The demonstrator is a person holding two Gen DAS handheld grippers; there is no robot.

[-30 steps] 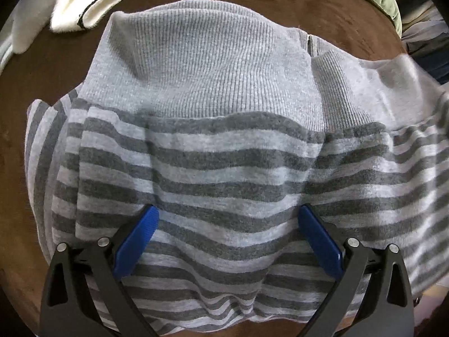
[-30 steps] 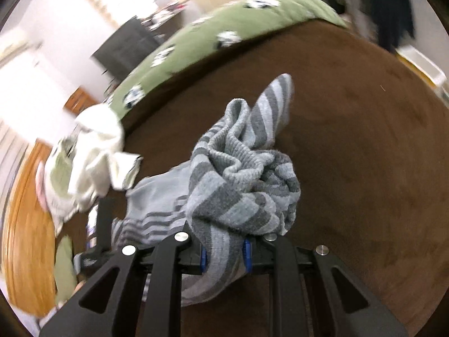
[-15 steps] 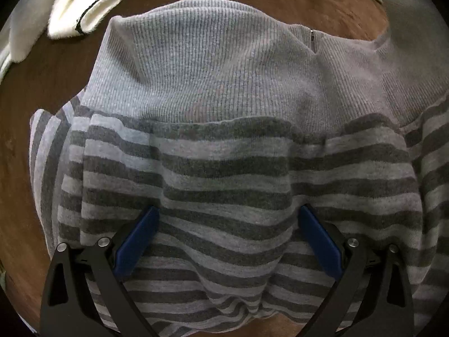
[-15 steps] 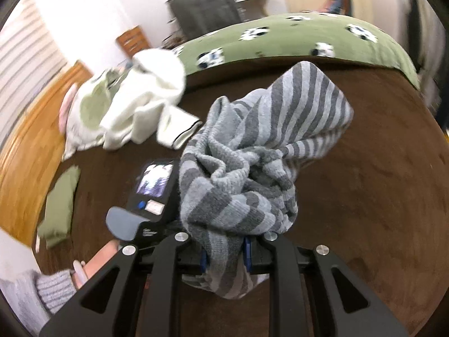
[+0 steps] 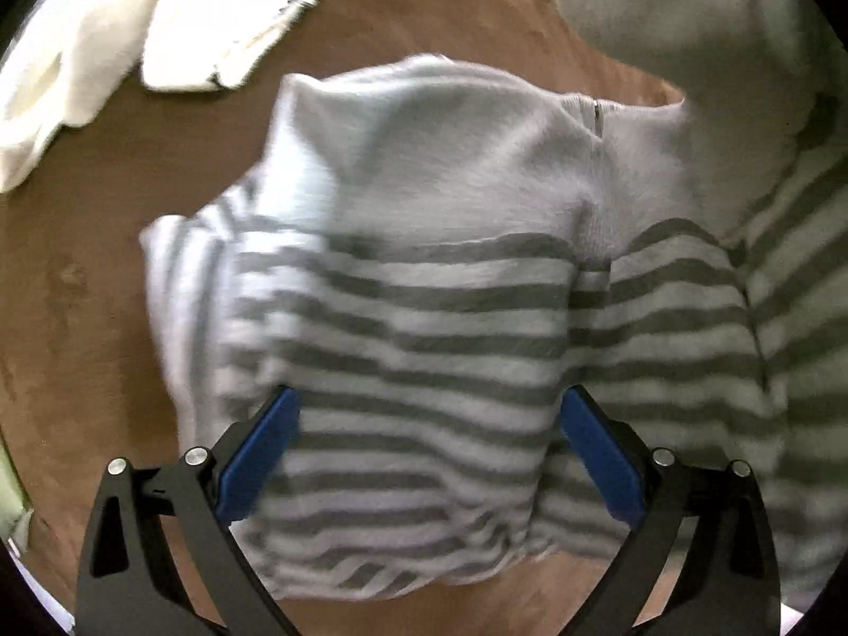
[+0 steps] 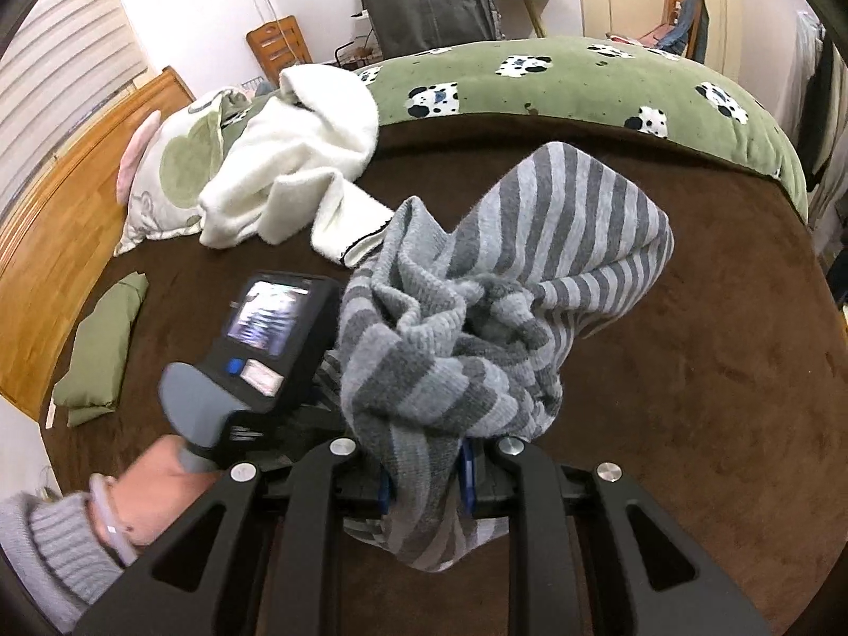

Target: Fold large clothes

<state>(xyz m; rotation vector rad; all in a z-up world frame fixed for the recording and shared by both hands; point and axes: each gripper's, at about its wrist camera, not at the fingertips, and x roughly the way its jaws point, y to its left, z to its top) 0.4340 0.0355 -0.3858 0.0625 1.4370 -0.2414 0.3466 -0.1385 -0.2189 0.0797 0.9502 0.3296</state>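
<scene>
A grey striped sweater [image 5: 424, 318] with a plain ribbed grey top part lies on the brown bed cover [image 5: 79, 291]. My left gripper [image 5: 424, 456] is open, its blue pads spread wide over the striped part near the hem. My right gripper [image 6: 424, 482] is shut on a bunched part of the same striped sweater [image 6: 477, 328] and holds it up above the cover. The left hand-held gripper body [image 6: 265, 350] shows just left of that bunch.
A white fluffy garment [image 6: 297, 175] lies at the far left of the bed, also in the left wrist view [image 5: 106, 42]. A folded green cloth [image 6: 100, 350] lies near the left edge. A green panda-print blanket [image 6: 583, 85] and a pillow [image 6: 175, 169] lie beyond.
My right gripper has swung the held sweater part over toward the left gripper. The left wrist view has pulled back, showing more brown cover around the sweater.
</scene>
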